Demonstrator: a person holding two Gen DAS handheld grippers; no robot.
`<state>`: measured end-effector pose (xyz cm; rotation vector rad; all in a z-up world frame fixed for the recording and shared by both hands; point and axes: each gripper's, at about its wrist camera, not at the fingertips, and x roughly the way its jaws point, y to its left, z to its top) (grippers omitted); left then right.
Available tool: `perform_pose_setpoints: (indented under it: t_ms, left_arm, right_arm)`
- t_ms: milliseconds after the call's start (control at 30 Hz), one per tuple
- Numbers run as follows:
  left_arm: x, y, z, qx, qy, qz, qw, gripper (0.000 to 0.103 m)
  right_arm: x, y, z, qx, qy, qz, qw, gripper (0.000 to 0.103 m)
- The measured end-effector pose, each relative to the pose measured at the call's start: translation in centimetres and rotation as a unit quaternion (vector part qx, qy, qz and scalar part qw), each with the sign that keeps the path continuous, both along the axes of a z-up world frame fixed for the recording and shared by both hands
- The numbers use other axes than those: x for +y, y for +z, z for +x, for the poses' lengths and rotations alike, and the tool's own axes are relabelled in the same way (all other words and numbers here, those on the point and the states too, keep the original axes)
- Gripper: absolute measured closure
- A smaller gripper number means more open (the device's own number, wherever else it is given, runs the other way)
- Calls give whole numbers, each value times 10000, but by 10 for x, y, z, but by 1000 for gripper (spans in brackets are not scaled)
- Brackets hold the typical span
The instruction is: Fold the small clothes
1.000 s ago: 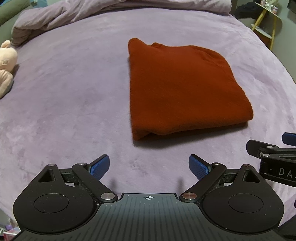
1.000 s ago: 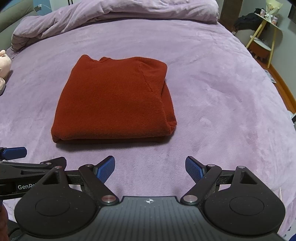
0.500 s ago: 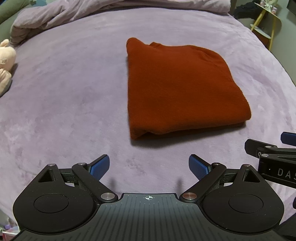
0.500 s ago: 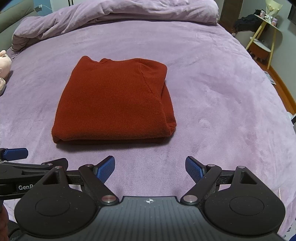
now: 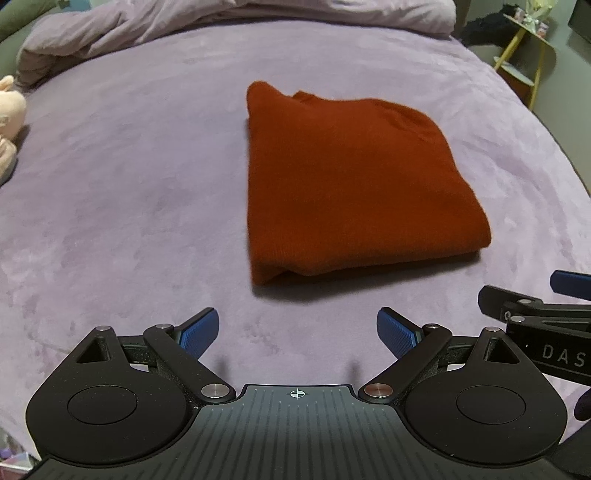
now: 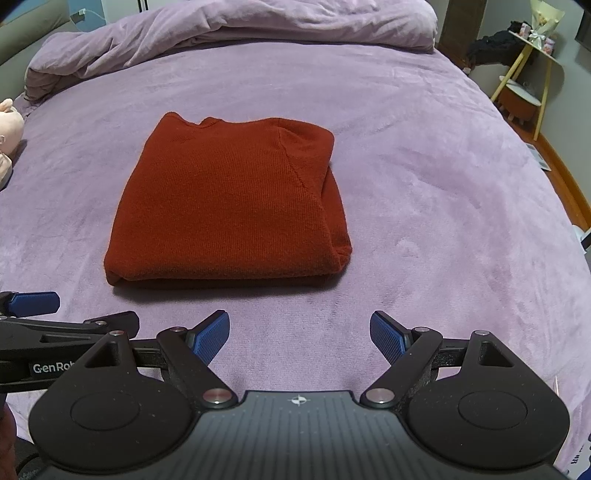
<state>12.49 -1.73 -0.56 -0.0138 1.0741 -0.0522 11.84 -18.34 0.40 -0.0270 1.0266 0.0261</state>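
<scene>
A rust-red sweater (image 5: 343,181) lies folded into a neat rectangle on the purple bed cover (image 5: 129,184); it also shows in the right wrist view (image 6: 232,206). My left gripper (image 5: 297,332) is open and empty, held above the cover just short of the sweater's near edge. My right gripper (image 6: 299,334) is open and empty too, beside it on the right, the same distance from the fold. Each gripper's blue pad shows at the edge of the other's view.
A bunched purple duvet (image 6: 229,33) lies along the far side of the bed. A pale plush toy (image 5: 9,122) sits at the left edge. A yellow-legged side table (image 6: 532,70) stands off the bed's right side.
Both grippers have drawn back slightly from the sweater. The sweater has not moved and both grippers stay open.
</scene>
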Motion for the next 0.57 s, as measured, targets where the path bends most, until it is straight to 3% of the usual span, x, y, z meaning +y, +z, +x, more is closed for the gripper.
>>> perform_pose_setpoints:
  t_ms: [300,567]
  left_arm:
    - [-7,-1,-3,-76,-120,567,9983,7]
    - [-8,3,-3,-137,-122,627,9979,7]
  right_arm:
    - [1,1,1,-8,-14,-14,10000,19]
    - [0,2,1,-11,-10,-34,10000,19]
